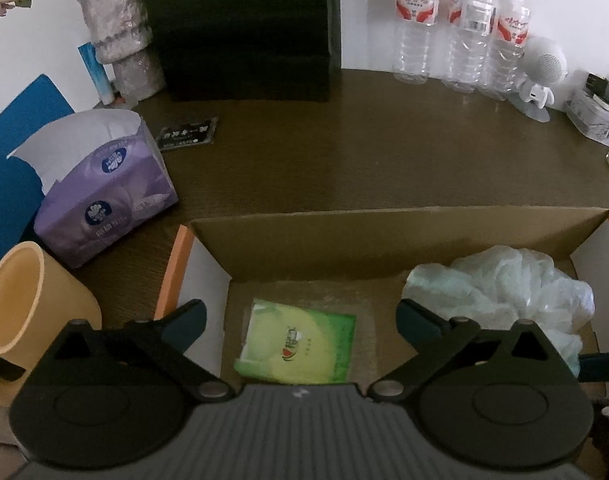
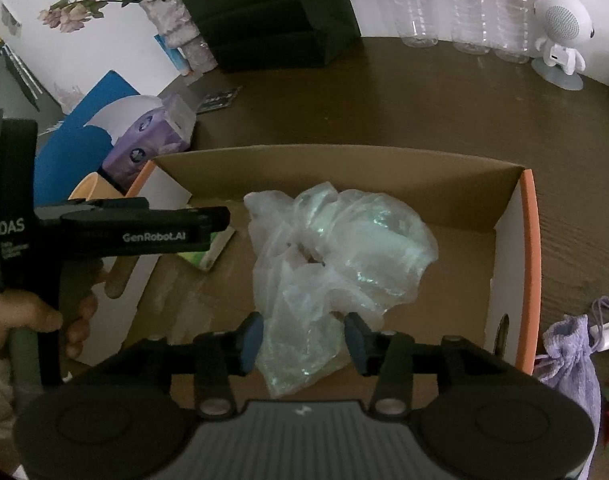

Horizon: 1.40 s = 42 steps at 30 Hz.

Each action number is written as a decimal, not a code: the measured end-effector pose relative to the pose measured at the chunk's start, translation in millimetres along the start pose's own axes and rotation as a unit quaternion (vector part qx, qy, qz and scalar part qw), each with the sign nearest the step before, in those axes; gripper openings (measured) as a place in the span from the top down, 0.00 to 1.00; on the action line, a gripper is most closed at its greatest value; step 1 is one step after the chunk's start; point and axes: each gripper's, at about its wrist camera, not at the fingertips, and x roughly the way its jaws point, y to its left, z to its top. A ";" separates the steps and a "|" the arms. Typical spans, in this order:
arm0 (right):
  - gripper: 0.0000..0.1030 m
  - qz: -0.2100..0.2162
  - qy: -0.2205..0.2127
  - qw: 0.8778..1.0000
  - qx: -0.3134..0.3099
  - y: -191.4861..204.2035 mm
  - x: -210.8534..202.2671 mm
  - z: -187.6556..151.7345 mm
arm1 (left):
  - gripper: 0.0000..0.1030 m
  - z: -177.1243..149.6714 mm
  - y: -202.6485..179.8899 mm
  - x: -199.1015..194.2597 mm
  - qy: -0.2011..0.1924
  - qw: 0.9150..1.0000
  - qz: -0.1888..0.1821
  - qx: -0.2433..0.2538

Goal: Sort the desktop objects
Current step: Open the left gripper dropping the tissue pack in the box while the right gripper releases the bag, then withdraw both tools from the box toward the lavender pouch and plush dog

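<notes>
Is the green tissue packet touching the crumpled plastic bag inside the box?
Apart. In the left wrist view, bare cardboard floor shows between the green tissue packet and the crumpled plastic bag inside the box.

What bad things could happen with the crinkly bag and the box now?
1. The right tool is open with the crumpled plastic bag between its fingers; if it lifts away, the light bag might cling and drag back out of the cardboard box.
2. The left tool hangs open over the green tissue packet, close to the right tool, so they could bump.
</notes>
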 end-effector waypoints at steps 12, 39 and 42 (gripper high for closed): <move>0.34 -0.021 -0.017 0.999 -0.019 13.0 -27.6 -11.0 | 0.00 -2.8 1.9 -33.3 -0.020 1.000 -0.009 -0.006; 0.13 -0.065 -0.079 0.994 -0.049 39.0 -166.8 -102.3 | 0.00 -61.2 12.4 -179.8 -0.088 0.994 -0.041 -0.053; 0.13 -0.075 -0.090 0.993 -0.035 31.0 -184.6 -119.3 | 0.00 -70.6 3.7 -196.5 -0.093 0.992 -0.060 -0.059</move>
